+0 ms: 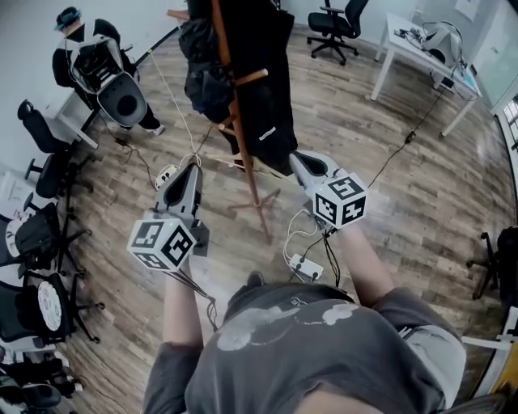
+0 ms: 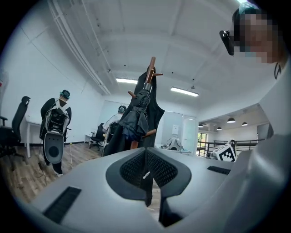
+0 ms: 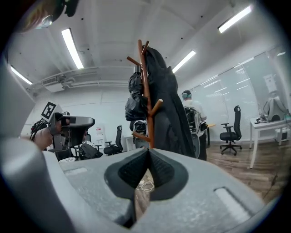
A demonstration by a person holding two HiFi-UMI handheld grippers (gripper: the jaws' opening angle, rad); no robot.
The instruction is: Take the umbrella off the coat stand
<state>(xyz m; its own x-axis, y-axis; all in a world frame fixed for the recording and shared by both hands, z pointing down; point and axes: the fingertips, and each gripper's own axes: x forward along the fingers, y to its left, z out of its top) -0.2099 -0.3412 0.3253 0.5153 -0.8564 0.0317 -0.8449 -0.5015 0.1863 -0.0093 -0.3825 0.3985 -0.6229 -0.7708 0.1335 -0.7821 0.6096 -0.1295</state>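
The wooden floor (image 1: 388,210) spreads under everything, and the wooden coat stand (image 1: 243,137) rises from it straight ahead of me, between my two grippers. A long black coat (image 1: 263,81) hangs over most of the stand's right side as seen from my head. The umbrella (image 2: 135,119), dark and folded, hangs on the stand's left side, high up. Its long axis runs close to upright along the pole, with its bunched folds resting just above a side peg (image 1: 251,78). I cannot tell which end is the handle. The coat lies right against it, so coat and peg crowd it.

Off to the left, well apart, a person (image 1: 105,73) stands carrying bulky equipment. An office chair (image 1: 338,24) and a white desk (image 1: 421,48) sit at the far side of the room.

My left gripper (image 1: 191,166) is short of the stand, its jaws pressed together on nothing. My right gripper (image 1: 298,158) sits near the coat's hem, not touching it, jaws likewise closed and empty. A power strip (image 1: 306,265) with loose cables lies by the stand's feet.
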